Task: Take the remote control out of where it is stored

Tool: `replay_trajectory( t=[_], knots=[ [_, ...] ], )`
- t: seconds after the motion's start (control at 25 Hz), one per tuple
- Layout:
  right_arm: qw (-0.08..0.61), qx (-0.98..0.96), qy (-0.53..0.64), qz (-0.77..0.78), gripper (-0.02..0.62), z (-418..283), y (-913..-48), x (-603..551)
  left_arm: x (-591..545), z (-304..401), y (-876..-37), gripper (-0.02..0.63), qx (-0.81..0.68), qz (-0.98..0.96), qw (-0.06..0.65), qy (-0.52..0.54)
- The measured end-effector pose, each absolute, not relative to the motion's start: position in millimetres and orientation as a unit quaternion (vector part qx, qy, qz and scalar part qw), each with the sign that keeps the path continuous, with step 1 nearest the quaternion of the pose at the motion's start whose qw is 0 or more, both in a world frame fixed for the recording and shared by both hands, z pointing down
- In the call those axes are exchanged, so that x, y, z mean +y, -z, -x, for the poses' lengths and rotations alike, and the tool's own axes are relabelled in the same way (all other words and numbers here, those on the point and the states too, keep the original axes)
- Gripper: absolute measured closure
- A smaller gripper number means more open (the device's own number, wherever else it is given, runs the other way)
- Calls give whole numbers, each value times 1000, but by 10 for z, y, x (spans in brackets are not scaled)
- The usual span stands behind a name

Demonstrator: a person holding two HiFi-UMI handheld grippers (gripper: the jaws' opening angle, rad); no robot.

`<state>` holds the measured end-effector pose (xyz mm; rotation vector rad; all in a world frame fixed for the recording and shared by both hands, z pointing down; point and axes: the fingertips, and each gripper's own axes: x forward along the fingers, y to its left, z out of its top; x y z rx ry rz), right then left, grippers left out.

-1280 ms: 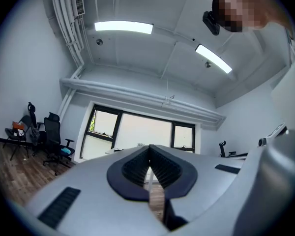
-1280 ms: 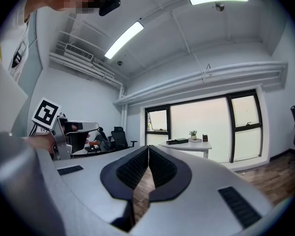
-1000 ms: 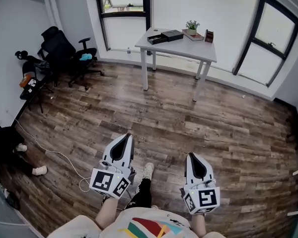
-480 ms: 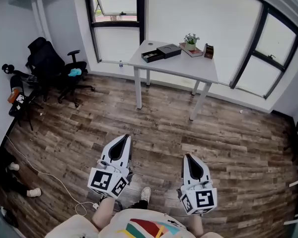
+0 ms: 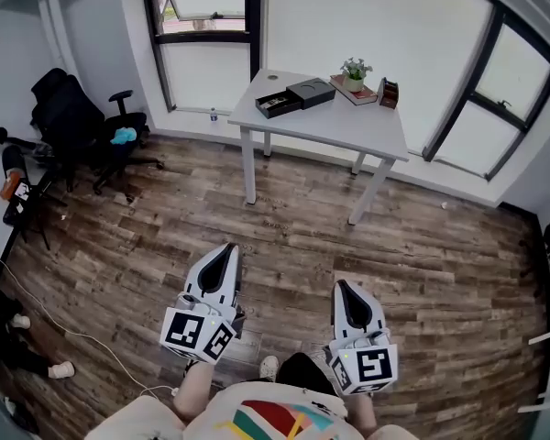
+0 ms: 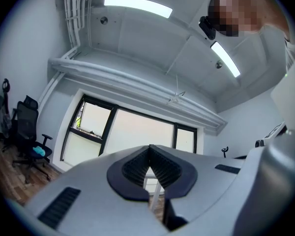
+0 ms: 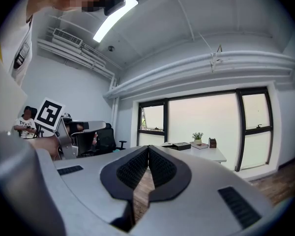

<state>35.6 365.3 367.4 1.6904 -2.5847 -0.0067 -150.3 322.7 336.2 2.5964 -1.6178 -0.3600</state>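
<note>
No remote control shows in any view. A black storage box (image 5: 293,96) with a lower tray slid out to the left lies on the white table (image 5: 348,126) across the room; the same box (image 7: 179,145) appears small in the right gripper view. My left gripper (image 5: 227,247) is low in the head view over the wood floor, jaws shut and empty; in its own view the left gripper (image 6: 149,147) points toward the windows. My right gripper (image 5: 340,284) hangs beside it, also shut on nothing, and the right gripper (image 7: 148,147) aims at the table (image 7: 209,155). Both are far from the box.
A potted plant (image 5: 354,70) on a book and a small dark object (image 5: 387,92) share the tabletop. Black office chairs (image 5: 73,117) stand at the left wall. A white cable (image 5: 92,342) trails over the floor at the lower left, near a seated person's foot (image 5: 60,369).
The table and box have drawn nearer and lower in the head view, and the chairs have slid left. Both grippers keep their place in the view, shut.
</note>
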Motion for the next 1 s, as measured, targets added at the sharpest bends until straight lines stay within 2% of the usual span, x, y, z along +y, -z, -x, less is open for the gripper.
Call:
replay_trajectory(
  t=[0.24, 0.48, 0.68, 1.0],
  knots=[
    [35, -834, 2, -551, 594, -486, -3694, 3215, 2750, 1455, -3502, 597, -537, -835, 52, 111],
    [46, -839, 9, -542, 594, -632, -3811, 2426, 2139, 1263, -3503, 597, -541, -834, 41, 97],
    [27, -837, 16, -546, 594, -685, -3718, 1678, 1468, 1219, -3344, 597, -543, -833, 35, 101],
    [6, -848, 8, -530, 594, -906, -3625, 695, 516, 696, -3190, 597, -524, -845, 17, 102]
  ],
)
